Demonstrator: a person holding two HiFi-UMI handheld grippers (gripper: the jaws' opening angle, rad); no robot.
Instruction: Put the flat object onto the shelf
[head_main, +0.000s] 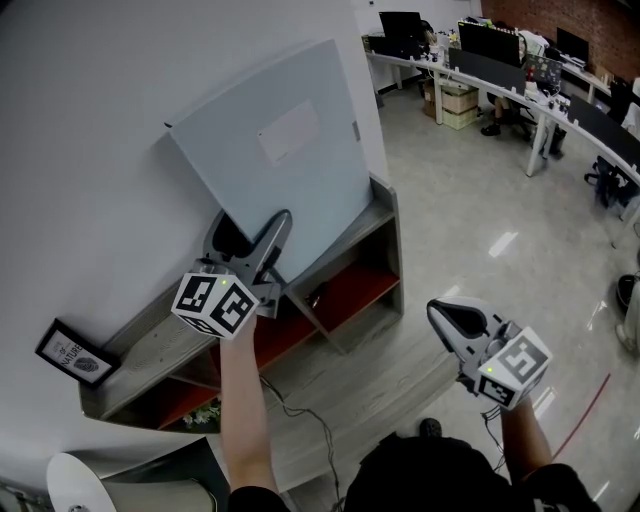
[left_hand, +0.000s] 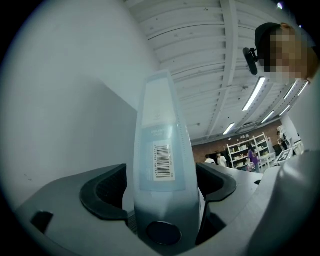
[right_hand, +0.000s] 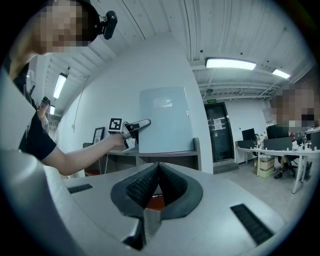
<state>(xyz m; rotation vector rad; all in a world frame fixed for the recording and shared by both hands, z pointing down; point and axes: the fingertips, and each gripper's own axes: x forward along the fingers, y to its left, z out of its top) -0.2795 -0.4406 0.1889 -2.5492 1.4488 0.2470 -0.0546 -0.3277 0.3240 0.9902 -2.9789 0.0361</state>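
Left gripper (head_main: 252, 235) jaws wide open, board (head_main: 290, 150) edge between them, pads not pressing. Board stands tilted on shelf (head_main: 385, 215) top, upper side leaning on wall (head_main: 90, 120). Right gripper (head_main: 455, 320) closed, empty, low and well apart from shelf.

Risks: nothing grips the board, so its bottom edge may slide forward off the shelf. A pad could snag the edge on pull-back and drag or tip it. Right gripper looks too far off to catch it.
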